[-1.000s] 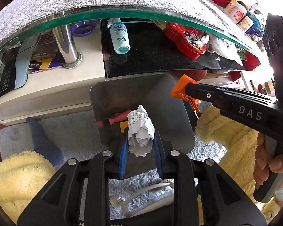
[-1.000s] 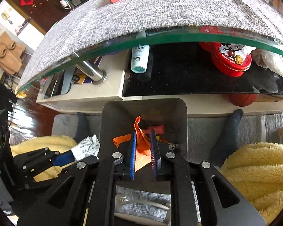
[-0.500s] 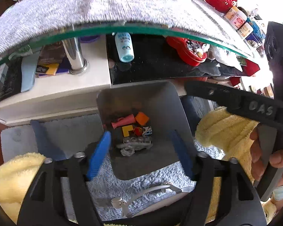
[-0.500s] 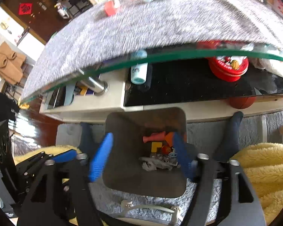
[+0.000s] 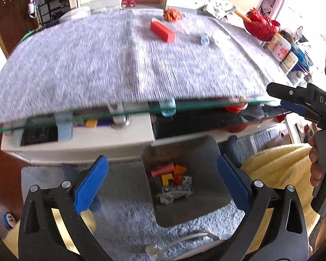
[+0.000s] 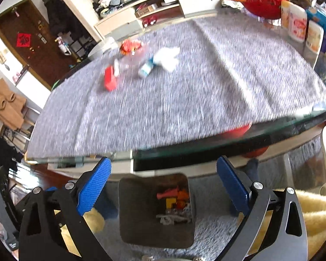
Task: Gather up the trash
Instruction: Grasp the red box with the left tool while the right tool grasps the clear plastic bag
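My left gripper (image 5: 162,179) and right gripper (image 6: 163,182) are both opening wide with nothing between their jaws. Below them the metal bin (image 5: 206,152) sits on the rug and holds the dropped scraps (image 5: 173,182). More trash, a red box (image 5: 162,31) among it, lies at twelve o'clock on the grey worktop (image 5: 87,65).

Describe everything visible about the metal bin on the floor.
The bin is an open-topped, square-mouthed container with rounded corners and dull grey walls that look like brushed metal. It stands upright on a pale shaggy rug, just in front of the glass-topped table. At its bottom lies trash: a crumpled wrapper, a red tube-like piece, and orange and yellow scraps. Nothing grips it.
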